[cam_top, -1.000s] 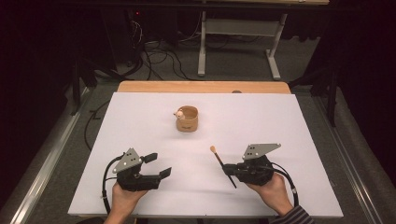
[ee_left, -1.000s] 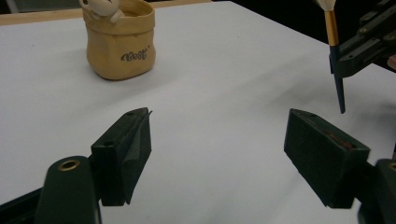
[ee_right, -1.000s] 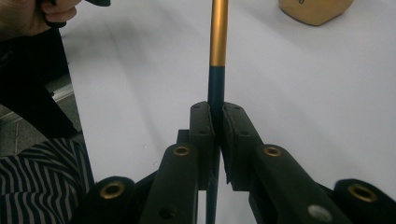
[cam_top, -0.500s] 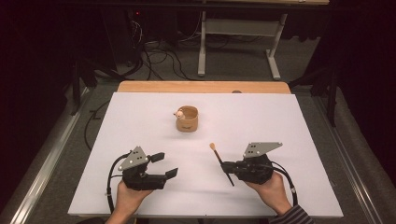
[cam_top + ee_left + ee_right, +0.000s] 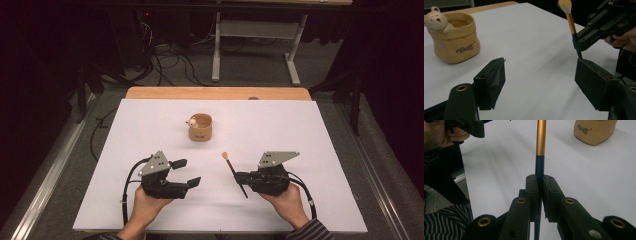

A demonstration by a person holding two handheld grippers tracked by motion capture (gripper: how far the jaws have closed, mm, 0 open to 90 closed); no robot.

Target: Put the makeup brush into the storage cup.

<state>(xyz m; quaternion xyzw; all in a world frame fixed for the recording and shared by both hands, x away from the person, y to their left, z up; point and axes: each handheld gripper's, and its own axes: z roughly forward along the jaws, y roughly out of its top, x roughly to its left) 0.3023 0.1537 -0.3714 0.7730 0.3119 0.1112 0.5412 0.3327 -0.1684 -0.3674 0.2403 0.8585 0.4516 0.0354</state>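
A makeup brush (image 5: 234, 172) with a dark handle, gold ferrule and pale tip (image 5: 565, 5) is clamped by its handle (image 5: 539, 167) in my right gripper (image 5: 243, 177), which is shut on it at the table's front right. A tan pot (image 5: 201, 127) with a small bear figure on its rim (image 5: 436, 19) stands in the middle of the white table (image 5: 300, 130). My left gripper (image 5: 186, 173) is at the front left, lifted a little, jaws wide open with nothing between them. In the left gripper view its two pads (image 5: 492, 80) frame bare table.
A wooden strip (image 5: 215, 93) runs along the table's far edge. Behind it are desk legs (image 5: 295, 55) and cables (image 5: 165, 55) on the floor. A metal rail (image 5: 55, 170) runs beside the table's left edge.
My left gripper has risen and shifted slightly forward and right. The right gripper and the brush have stayed where they were.
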